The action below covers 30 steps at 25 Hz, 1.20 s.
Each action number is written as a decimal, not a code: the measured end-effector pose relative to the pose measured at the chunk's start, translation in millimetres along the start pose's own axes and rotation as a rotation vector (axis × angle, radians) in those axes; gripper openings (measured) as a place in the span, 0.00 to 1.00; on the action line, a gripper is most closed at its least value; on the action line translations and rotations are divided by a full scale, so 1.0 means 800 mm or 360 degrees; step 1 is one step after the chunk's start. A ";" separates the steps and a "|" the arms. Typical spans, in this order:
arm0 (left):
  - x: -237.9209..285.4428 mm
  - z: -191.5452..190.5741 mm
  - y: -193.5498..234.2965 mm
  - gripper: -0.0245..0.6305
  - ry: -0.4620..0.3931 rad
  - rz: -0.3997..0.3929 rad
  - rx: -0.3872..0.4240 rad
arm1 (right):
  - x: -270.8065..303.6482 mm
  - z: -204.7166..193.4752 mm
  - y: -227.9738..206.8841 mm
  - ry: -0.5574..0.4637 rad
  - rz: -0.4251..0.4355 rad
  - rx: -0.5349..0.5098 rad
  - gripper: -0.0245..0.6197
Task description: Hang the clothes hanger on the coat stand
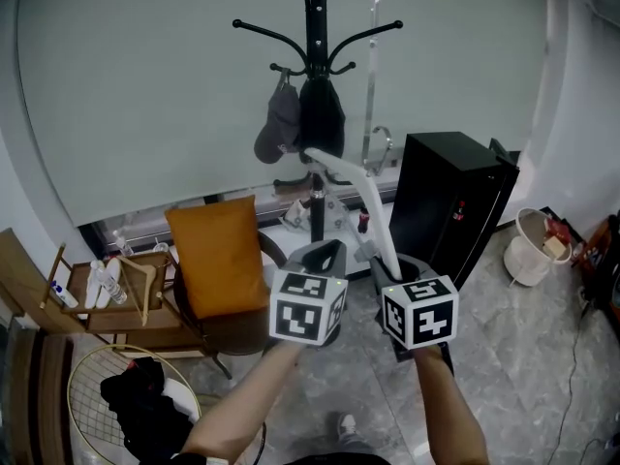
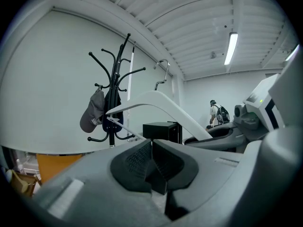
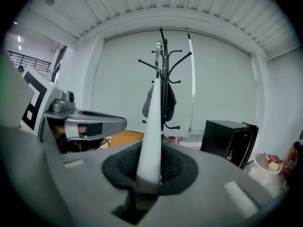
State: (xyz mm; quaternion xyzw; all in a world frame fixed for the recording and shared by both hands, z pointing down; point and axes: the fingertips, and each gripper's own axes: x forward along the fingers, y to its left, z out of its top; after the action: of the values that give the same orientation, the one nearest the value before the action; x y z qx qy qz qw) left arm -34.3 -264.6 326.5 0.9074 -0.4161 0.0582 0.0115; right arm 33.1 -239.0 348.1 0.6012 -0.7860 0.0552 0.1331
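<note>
Carrying the clothes hanger [image 1: 361, 190] up to the coat stand [image 1: 316, 27] looks like the step in hand: the right tool [image 3: 150, 167] is clamped on one end of the white hanger, whose arm rises from the jaws and points at the stand's pole. The hanger is in the air, short of the stand and not yet on any branch. The left tool [image 2: 151, 162] sits just beside the right one with its jaws pressed together and nothing between them. A grey cap [image 1: 281, 124] and a dark bag [image 1: 322, 114] already fill the lower branches, while the upper ones look bare. The next move probably calls for lifting the hanger higher and closer, then turning it so its metal hook [image 2: 164, 63] drops over a free branch before the right tool lets go; gripped at one end, the hanger may swing or tip
</note>
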 end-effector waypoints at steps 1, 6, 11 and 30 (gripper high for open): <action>0.011 0.001 -0.001 0.06 0.0002 -0.0001 0.0000 | 0.005 0.003 -0.010 -0.0006 -0.0001 0.0005 0.15; 0.066 0.009 -0.005 0.06 0.0012 -0.0008 0.0002 | 0.028 0.015 -0.059 -0.0023 -0.0010 0.0013 0.15; 0.116 0.019 -0.015 0.06 0.0019 -0.0029 0.0018 | 0.045 0.025 -0.107 -0.0047 -0.0025 0.0033 0.15; 0.248 0.050 -0.013 0.06 0.0014 0.0081 -0.0004 | 0.120 0.048 -0.226 -0.0042 0.0013 -0.0039 0.15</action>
State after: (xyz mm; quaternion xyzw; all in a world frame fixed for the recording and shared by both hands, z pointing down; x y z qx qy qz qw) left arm 106.0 -410.3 310.2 0.8962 -0.4392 0.0619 0.0131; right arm 178.3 -387.1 324.4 0.5970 -0.7908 0.0382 0.1298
